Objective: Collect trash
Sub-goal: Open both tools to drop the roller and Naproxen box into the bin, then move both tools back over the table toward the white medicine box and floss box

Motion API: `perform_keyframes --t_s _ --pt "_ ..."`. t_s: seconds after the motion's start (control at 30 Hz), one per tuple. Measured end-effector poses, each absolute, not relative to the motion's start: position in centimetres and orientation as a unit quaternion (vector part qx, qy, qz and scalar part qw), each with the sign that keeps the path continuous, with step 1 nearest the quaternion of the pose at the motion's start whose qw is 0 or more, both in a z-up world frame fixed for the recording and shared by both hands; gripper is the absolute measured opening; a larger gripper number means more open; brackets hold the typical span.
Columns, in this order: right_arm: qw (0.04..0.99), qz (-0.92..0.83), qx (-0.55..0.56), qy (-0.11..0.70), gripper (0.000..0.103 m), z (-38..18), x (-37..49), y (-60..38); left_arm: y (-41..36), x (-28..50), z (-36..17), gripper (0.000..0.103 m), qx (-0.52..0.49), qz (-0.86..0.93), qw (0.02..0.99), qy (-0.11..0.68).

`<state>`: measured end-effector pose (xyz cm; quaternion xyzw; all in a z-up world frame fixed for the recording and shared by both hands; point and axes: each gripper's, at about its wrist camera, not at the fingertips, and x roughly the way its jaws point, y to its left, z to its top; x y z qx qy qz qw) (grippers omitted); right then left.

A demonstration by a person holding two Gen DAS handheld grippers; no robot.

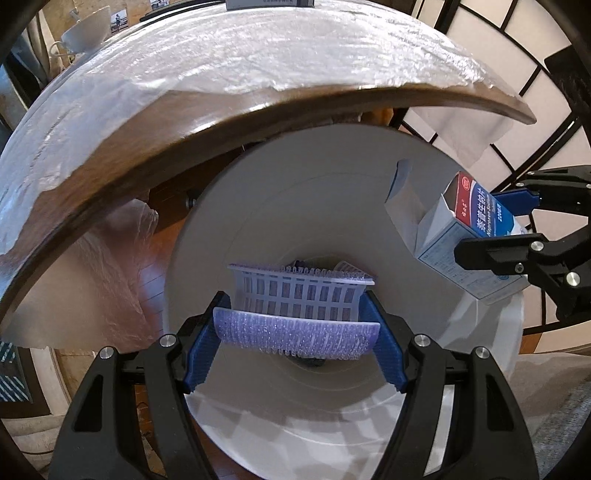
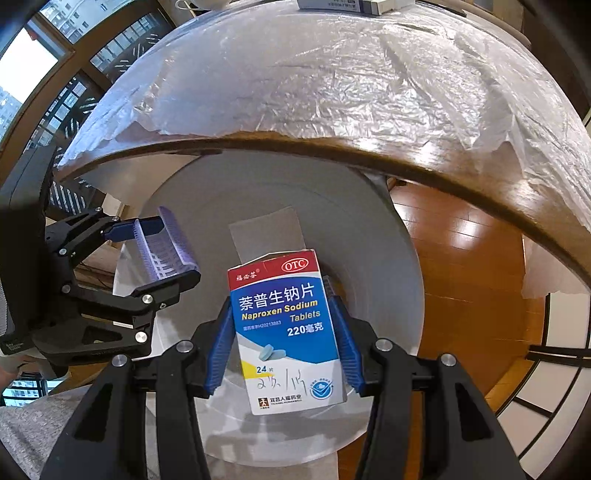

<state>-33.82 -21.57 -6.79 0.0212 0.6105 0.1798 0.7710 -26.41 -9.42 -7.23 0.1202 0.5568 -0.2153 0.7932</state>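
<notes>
My left gripper (image 1: 297,325) is shut on a purple-white plastic comb-like piece (image 1: 299,308) and holds it over the open mouth of a white trash bin (image 1: 258,206). My right gripper (image 2: 284,332) is shut on a blue-and-white Naproxen Sodium medicine box (image 2: 286,332), top flap open, also above the bin (image 2: 351,221). In the left wrist view the box (image 1: 465,240) and the right gripper (image 1: 517,229) show at the right. In the right wrist view the left gripper (image 2: 162,251) shows at the left with the plastic piece (image 2: 162,247).
A round wooden table edge (image 1: 258,107) covered in clear plastic sheet (image 2: 332,74) overhangs the bin. A white cup (image 1: 86,27) and a flat box (image 2: 343,4) sit on the table. Wooden floor (image 2: 461,258) lies to the right.
</notes>
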Motion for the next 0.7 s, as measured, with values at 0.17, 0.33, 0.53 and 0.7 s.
perform_keyframes --t_s 0.17,0.33,0.53,0.7 --pt "0.769 0.174 0.012 0.615 0.05 -7.6 -33.3 -20.8 -10.2 -26.4 -7.9 0.073 0.126 -0.216 0.79 0.56" --pt "0.768 0.175 0.004 0.617 0.051 -8.2 -33.1 -20.3 -10.5 -26.4 -8.1 0.073 0.128 -0.222 0.79 0.557" --pt "0.782 0.171 -0.004 0.6 0.079 -6.6 -33.3 -20.3 -10.6 -26.6 -8.0 0.084 0.155 -0.208 0.792 0.553" --pt "0.806 0.161 0.02 0.569 0.079 -1.9 -33.2 -21.8 -9.6 -27.4 -4.3 0.084 0.122 -0.212 0.807 0.537"
